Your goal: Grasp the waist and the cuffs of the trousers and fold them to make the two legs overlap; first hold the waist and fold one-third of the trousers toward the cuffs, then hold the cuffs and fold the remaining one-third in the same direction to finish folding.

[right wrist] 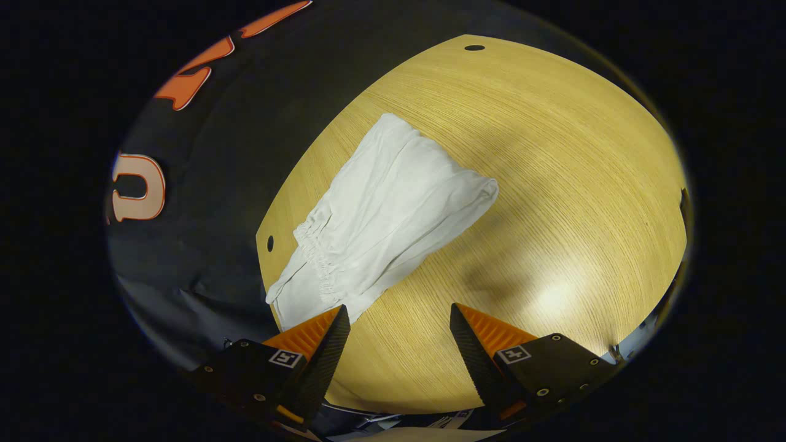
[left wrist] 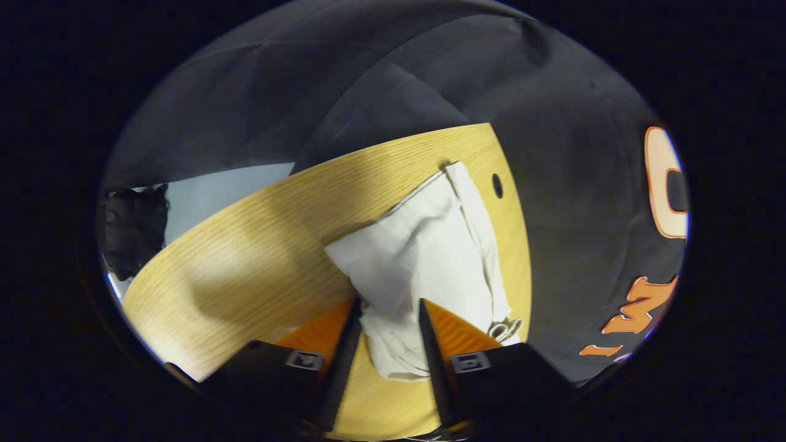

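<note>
White trousers (left wrist: 430,245) lie folded in a compact bundle on the wooden table (left wrist: 245,245), close to its edge. A drawstring (left wrist: 506,328) pokes out at their near right end. My left gripper (left wrist: 389,302) hovers over the near end of the bundle, open, and cloth shows in the gap between its fingers. In the right gripper view the trousers (right wrist: 393,196) stretch diagonally, with the gathered elastic waist (right wrist: 316,252) toward the near left. My right gripper (right wrist: 399,307) is open over bare table (right wrist: 552,153), its left finger just beside the trousers' near end.
The table edge runs close along the trousers, with the black booth cloth (left wrist: 583,215) beyond it. Round holes (left wrist: 497,185) (right wrist: 270,243) pierce the tabletop near that edge. A dark object (left wrist: 132,230) sits past the table's far side, on pale floor (left wrist: 227,190).
</note>
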The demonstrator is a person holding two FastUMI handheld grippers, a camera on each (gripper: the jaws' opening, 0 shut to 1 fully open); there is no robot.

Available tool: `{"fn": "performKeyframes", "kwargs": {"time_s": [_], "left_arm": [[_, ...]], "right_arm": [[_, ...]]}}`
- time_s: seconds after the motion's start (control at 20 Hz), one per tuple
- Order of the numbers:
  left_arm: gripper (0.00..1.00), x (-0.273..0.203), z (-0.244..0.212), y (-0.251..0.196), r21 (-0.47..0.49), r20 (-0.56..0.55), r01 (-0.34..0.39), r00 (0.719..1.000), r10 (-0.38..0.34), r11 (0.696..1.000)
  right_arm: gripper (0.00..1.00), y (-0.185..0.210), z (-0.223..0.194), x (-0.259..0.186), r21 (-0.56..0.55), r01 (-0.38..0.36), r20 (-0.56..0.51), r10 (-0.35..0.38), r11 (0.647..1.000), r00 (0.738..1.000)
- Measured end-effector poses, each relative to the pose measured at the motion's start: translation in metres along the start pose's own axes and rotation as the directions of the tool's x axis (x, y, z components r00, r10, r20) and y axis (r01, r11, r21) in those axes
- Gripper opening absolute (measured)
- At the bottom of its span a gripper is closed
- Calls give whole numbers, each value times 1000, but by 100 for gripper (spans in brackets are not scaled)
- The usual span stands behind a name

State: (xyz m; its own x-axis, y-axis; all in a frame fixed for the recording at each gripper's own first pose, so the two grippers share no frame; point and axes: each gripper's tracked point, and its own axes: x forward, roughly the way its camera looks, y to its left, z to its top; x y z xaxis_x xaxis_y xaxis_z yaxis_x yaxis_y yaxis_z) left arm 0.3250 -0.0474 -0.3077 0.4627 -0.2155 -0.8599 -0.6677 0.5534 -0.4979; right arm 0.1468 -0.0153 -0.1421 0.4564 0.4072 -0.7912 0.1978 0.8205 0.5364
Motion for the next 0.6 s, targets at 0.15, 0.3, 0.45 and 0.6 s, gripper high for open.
{"fn": "performKeyframes", "kwargs": {"time_s": [0.15, 0.3, 0.45, 0.6], "left_arm": [[10, 12, 6, -12, -53, 35, 54, 998, -52, 997], [4, 1, 7, -18, -38, 73, 90, 994, -87, 995], [4, -23, 11, -46, 81, 115, 119, 985, -128, 990], [4, -57, 11, -98, 173, 165, 180, 964, -209, 968]], "right_arm": [[99, -9, 1, -2, 11, 5, 1, -5, 1000, 1000], [98, -13, 4, -5, 24, -10, 4, 10, 1000, 1000], [98, -19, 10, -9, 10, -10, 15, 10, 1000, 1000], [98, -27, 21, -16, -9, -15, 22, 15, 1000, 1000]]}}
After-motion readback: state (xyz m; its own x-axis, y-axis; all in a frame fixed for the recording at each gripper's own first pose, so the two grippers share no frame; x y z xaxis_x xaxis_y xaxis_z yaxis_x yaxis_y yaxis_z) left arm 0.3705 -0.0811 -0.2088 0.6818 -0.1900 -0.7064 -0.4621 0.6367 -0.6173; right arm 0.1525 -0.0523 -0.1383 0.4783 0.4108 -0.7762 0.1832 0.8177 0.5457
